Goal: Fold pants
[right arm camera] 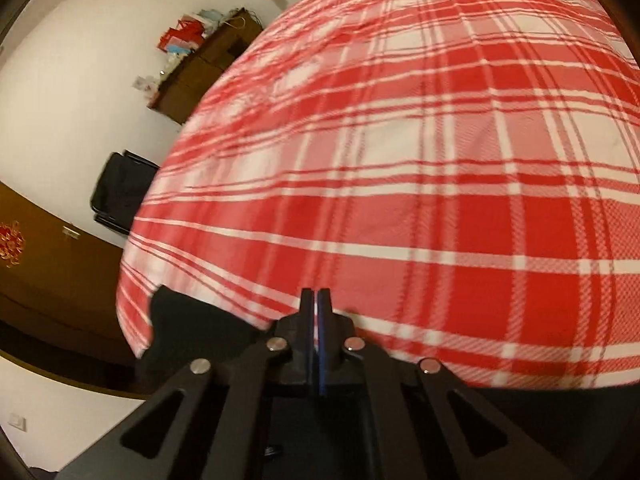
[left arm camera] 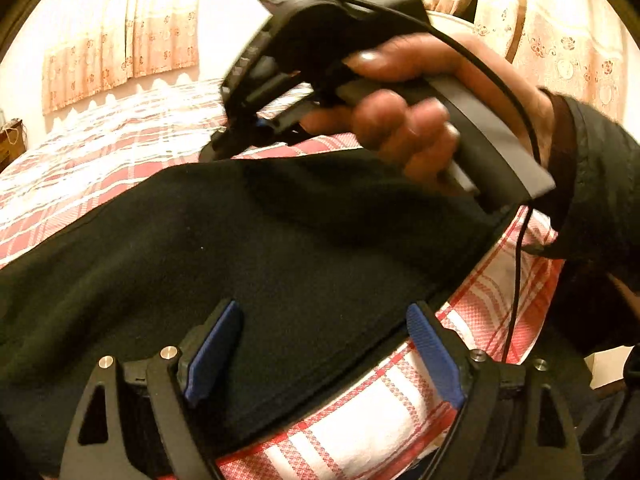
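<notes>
Left gripper (left arm camera: 324,344) — blue pads spread wide apart, released, nothing between them. It hangs low over the near edge of the pants (left arm camera: 224,256), one pad (left arm camera: 212,356) above the black cloth, the other above the bare bedspread (left arm camera: 360,432).

Pants: black, lying across the red-and-white plaid bedspread, filling the middle and left of the left wrist view. One straight edge runs diagonally from lower centre up toward the right. Fabric looks fairly flat, with a soft ridge toward the far side.

Right gripper (left arm camera: 240,136), seen from the left wrist camera, is tilted down at the far edge of the pants, held in a hand (left arm camera: 408,120) with a dark sleeve behind it. A black cable (left arm camera: 516,264) trails from it down over the bedspread. View is motion-blurred; its fingertips meet the cloth's edge, but the contact itself is not clear.

Right wrist view: right gripper (right arm camera: 318,300) has its fingers pressed together — clenched. A flap of black cloth (right arm camera: 188,320) shows just left of and below the fingers; whether the fingers pinch it, cannot tell. Beyond lies open plaid bedspread (right arm camera: 440,160).

Background: patterned curtains (left arm camera: 120,32), a dark cabinet (right arm camera: 200,68) against the white wall, a black chair (right arm camera: 120,188) beside the bed.
</notes>
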`<state>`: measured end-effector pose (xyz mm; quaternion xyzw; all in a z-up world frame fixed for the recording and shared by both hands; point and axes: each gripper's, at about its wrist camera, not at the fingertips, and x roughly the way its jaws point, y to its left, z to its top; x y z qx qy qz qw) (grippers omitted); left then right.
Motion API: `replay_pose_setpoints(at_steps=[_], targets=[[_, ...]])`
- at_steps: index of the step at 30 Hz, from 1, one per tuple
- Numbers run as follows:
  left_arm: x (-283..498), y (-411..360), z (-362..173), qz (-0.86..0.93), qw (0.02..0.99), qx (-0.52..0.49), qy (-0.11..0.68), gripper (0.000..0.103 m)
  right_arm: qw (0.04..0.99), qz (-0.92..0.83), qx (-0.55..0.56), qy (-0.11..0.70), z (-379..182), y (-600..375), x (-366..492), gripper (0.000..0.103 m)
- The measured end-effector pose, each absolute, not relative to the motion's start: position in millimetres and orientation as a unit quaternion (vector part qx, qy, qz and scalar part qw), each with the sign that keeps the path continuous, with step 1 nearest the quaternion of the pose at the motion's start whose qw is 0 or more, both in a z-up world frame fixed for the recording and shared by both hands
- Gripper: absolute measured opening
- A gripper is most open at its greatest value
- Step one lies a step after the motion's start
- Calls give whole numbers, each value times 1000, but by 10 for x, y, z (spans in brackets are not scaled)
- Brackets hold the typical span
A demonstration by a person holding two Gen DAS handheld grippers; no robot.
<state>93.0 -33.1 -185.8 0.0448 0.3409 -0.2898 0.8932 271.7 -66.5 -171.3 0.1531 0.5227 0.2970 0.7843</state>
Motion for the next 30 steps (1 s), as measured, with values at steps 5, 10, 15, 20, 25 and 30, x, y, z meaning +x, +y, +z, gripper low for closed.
replay_pose_setpoints(at_steps=[5,10,15,20,25,30], targets=[[943,-156,-1679,-276,905,22,324,87,803,297,121,502,-1589,-860,2456,81],[1015,10,-1605,-249,917,11,312,87,846,256,87,460,-1375,-1276,1991,69],[1130,65,-1834,-229,906,12,356,87,836,259,100,474,-1542,-1468,1623,62],[992,-50,-1825,-220,908,56,351,87,834,246,87,485,-1812,-1520,1333,55],[1031,11,-1729,-229,906,23,355,87,846,244,107,461,-1675,-1758,1122,55],[1124,-146,-1672,-222,907,21,356,87,886,185,160,394,-1383,-2443,983,55]])
